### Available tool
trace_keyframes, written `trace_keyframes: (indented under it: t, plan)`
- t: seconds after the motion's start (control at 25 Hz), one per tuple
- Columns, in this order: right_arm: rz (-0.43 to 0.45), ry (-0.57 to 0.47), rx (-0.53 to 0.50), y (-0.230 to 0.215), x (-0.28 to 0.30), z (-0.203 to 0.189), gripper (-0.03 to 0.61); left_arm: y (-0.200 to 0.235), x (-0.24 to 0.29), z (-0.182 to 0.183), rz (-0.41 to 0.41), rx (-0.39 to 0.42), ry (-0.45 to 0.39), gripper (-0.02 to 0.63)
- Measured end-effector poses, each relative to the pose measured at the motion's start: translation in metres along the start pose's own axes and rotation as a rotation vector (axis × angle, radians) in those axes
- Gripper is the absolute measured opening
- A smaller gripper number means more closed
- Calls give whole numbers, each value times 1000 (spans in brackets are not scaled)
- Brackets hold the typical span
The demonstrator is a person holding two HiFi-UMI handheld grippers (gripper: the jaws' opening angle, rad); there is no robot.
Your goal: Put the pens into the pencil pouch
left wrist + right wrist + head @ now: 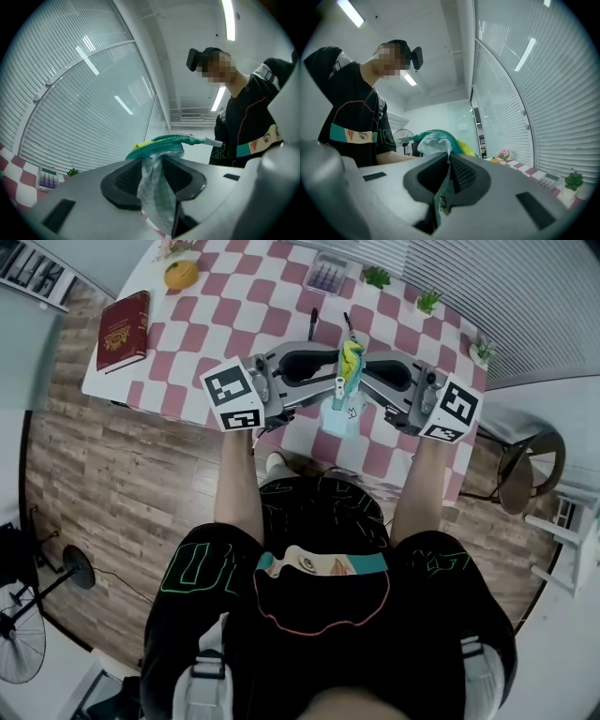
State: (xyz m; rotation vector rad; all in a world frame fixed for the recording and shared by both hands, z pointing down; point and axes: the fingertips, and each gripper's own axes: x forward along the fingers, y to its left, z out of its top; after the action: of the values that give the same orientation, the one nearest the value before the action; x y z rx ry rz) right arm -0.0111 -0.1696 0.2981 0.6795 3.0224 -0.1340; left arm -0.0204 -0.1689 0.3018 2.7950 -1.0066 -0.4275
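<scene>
- Head view: both grippers are up at the near edge of the table with its red-and-white check cloth, tips turned in toward each other.
- The pencil pouch hangs right between them, yellow and teal at the top, pale blue below, lifted clear of the cloth.
- The left gripper comes in from the left, the right gripper from the right, and they meet at the pouch's top.
- Beyond the pouch one dark pen lies on the cloth, and a second dark pen lies near it.
- Further off sit a red book at the left and a clear box at the far edge.
- Left gripper view: the left gripper has its jaws standing apart, with a gap between the dark pads.
- The pouch drapes loose through that gap, its teal zip edge arching above the pads, its pale checked fabric falling below.
- Right gripper view: the right gripper has its jaws together, pinching a thin fold of the pouch.
- The pouch's teal and white top bunches just above the pads.
</scene>
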Motion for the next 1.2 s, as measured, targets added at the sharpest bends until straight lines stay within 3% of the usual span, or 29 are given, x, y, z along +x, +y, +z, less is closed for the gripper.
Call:
trace_keyframes:
  t: [0.24, 0.4, 1.2]
  plan:
    - [2, 3, 5, -4, 4, -2, 14, -1, -6, 0, -8, 28, 2, 44]
    - [-11, -5, 0, -5, 2, -1, 14, 1, -7, 1, 7, 39, -2, 16]
    - [-195, -81, 37, -25, -45, -2, 5, 20, -43, 9, 90, 14, -104, -1]
